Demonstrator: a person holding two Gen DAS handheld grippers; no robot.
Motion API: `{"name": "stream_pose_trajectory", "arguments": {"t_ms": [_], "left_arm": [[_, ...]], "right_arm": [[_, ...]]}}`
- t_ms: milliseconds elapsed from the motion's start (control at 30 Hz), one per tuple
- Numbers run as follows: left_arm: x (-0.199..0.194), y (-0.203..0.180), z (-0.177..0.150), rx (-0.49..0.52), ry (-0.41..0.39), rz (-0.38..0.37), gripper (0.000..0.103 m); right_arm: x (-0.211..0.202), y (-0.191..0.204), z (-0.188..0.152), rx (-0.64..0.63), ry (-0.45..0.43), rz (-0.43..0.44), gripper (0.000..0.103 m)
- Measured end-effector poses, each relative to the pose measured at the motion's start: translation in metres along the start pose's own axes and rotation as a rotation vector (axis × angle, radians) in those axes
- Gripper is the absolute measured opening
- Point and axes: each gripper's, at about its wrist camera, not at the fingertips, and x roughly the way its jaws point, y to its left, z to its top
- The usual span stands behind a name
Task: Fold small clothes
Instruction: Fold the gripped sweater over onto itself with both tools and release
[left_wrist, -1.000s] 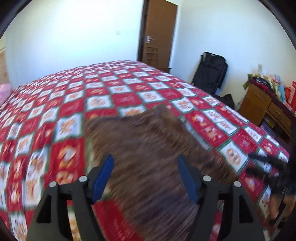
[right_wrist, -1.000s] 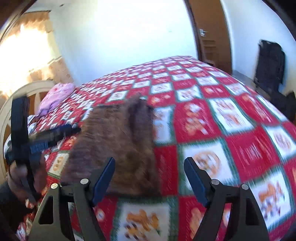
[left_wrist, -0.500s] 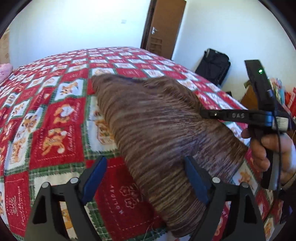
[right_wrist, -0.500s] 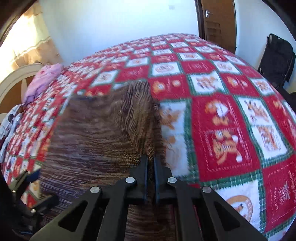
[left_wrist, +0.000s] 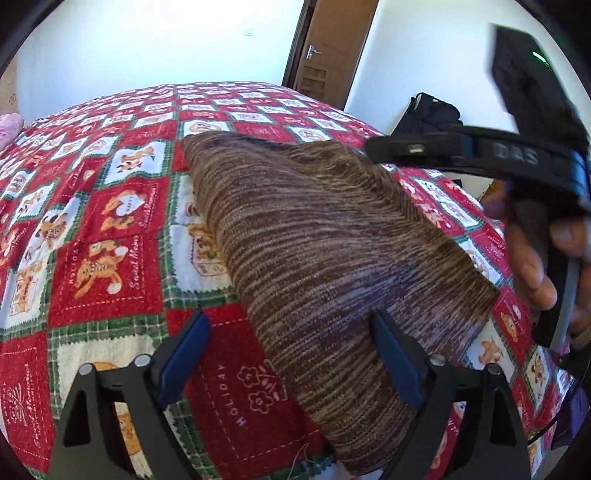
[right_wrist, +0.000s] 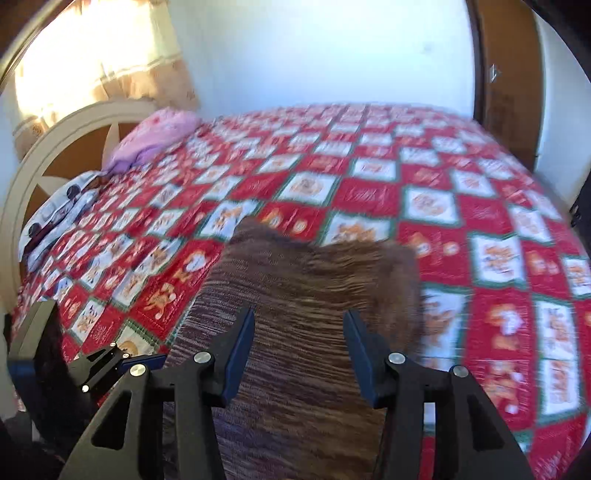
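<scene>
While both grippers stood over the bed, the contents were as follows.

Item one: brown striped knit garment (left_wrist: 325, 258), lying on the patchwork bedspread (left_wrist: 103, 236) near the bed's closer edge, its far end narrowing toward the middle of the bed. Seen from the right wrist view, the same garment (right_wrist: 306, 295) spread under the tool, its far edge blurred.

Item two: left gripper (left_wrist: 291, 354), fingers (left_wrist: 184, 350) spread wide apart and gripping nothing; the right-hand finger overlapped the garment's edge, the left-hand finger stood over bare bedspread.

Item three: right gripper (right_wrist: 299, 350), fingers (right_wrist: 240, 350) parted to a moderate gap, nothing clamped between them, the knit cloth showing in the gap beneath. Whether the tips touched the cloth could not be told. In the left wrist view this tool appeared at the right edge, held by the person's right hand (left_wrist: 532, 251).

Item four: pink pillow (right_wrist: 155, 136) at the headboard (right_wrist: 55, 147) end.

Item five: brown door (left_wrist: 328, 48) and a black bag (left_wrist: 428, 114) against the far wall.
</scene>
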Motion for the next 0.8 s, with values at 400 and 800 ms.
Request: {"name": "stream_pose_trajectory", "arguments": {"t_ms": [400,800], "left_arm": [[-0.001,0.003,0.000,-0.006,0.002,-0.012,0.096],[0.002,-0.003,0.001,0.020,0.014,0.028,0.099]], "right_arm": [[-0.006,-0.044,-0.014,0.148,-0.024,-0.061,0.051],[-0.017,-0.029,-0.072,0.012,0.055,-0.045,0.051]]}}
